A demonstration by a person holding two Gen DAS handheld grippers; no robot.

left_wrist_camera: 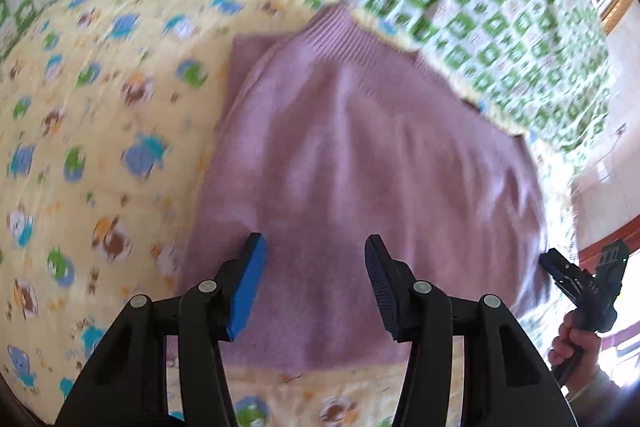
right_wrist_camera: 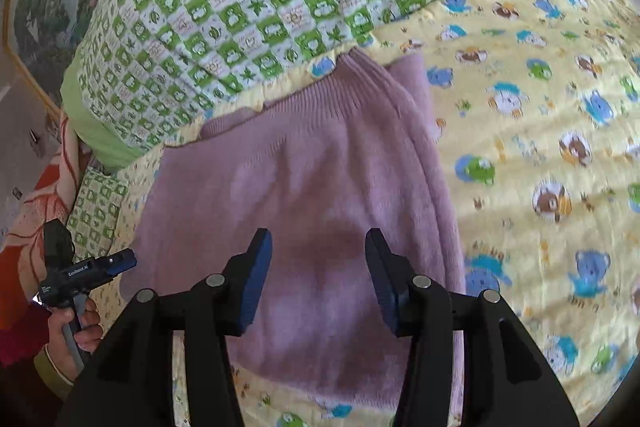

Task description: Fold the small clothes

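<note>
Bed surface: yellow sheet printed with small cartoon animals, spread wide. Beyond it a green-and-white checked quilt lies bunched along the far side. Both views somewhat motion-blurred.

Mauve knit sweater lies flat on the yellow sheet, already folded into a roughly oblong packet. Its ribbed collar sits at the far end, next to the edge of the quilt; the opposite end lies nearest the cameras. Long axis runs away from the jaws, collar end pointing off toward the quilt. In the right wrist view a folded layer runs as a band along the sweater's right-hand edge.

Left gripper: jaws apart, nothing between them. It hangs over the near part of the sweater; the knit shows through the gap and beyond both fingertips. Contact with the cloth cannot be judged from here.

Right gripper: jaws likewise apart and empty, also over the near half of the sweater, the collar straight ahead of the gap. A darker shadow patch falls on the knit just ahead of the fingertips.

Each gripper shows in the other's view off to the sweater's side edge, with the person's hand wrapped round the grip handle.
</note>
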